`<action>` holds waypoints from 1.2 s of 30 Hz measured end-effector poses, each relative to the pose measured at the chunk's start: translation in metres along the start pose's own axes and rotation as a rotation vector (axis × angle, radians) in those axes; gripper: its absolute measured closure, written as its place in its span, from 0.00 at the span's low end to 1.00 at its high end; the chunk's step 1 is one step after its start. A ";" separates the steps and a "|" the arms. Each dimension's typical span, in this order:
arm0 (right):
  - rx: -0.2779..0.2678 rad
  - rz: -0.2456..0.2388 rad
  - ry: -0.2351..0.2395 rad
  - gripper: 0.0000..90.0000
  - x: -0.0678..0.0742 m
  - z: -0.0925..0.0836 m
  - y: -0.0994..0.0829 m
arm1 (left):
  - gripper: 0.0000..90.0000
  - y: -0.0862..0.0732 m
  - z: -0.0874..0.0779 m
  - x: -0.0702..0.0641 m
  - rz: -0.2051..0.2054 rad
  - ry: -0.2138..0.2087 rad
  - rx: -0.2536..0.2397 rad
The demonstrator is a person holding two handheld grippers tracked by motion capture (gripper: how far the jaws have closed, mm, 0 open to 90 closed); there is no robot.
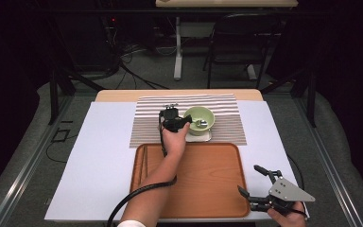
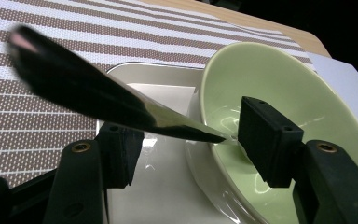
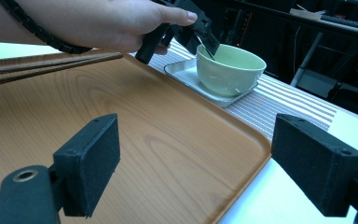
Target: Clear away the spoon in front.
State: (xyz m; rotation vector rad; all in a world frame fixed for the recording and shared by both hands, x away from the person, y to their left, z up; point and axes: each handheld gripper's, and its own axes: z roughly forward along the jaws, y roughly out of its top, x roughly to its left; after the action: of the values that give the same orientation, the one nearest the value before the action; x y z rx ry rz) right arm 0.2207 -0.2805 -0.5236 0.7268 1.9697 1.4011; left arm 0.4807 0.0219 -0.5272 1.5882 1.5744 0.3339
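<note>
Up close, the left claw view gives what the high view can't: a metal spoon [image 2: 121, 105] running between the left claw's [image 2: 193, 140] pads, tip dipping into the green bowl [image 2: 279, 79]. Jaws sit fairly wide; can't tell if they actually pinch the spoon. Bowl sits on a small white tray [image 2: 163, 186] right under that claw. The right claw [image 3: 205, 163] hangs wide open, holding nothing, over the wooden tray's [image 3: 168, 140] near corner, well apart from the bowl.

A spoon [image 2: 121, 105] handle juts between the open claw's jaws, over the green bowl's [image 2: 279, 88] rim.
</note>
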 end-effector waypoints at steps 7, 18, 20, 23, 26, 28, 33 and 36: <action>-0.001 0.003 0.000 0.17 0.000 0.000 0.000 | 0.46 0.000 0.006 -0.003 0.009 0.007 0.010; -0.003 0.002 0.001 0.17 0.000 0.000 0.000 | 0.51 -0.003 0.011 -0.010 0.033 0.010 0.035; -0.003 0.002 0.001 0.17 0.000 -0.001 0.000 | 0.53 -0.002 0.011 -0.010 0.036 0.008 0.035; -0.003 0.002 0.001 0.17 0.000 -0.001 0.000 | 0.56 -0.002 0.012 -0.010 0.034 0.008 0.035; -0.003 0.003 0.002 0.17 0.000 0.000 0.000 | 0.58 -0.003 0.012 -0.010 0.041 0.011 0.030; -0.004 0.000 0.001 0.17 -0.001 0.000 0.000 | 0.60 -0.004 0.012 -0.010 0.046 0.008 0.030; -0.004 0.002 -0.001 0.17 -0.001 -0.001 0.000 | 0.66 -0.005 0.009 -0.011 0.062 0.003 0.023; -0.003 0.002 -0.002 0.17 -0.001 -0.001 0.000 | 0.72 -0.004 0.005 -0.011 0.062 0.004 0.020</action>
State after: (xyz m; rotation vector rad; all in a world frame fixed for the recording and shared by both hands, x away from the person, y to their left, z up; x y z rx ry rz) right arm 0.2209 -0.2817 -0.5229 0.7283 1.9650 1.4036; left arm 0.4798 0.0096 -0.5289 1.6548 1.5381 0.3557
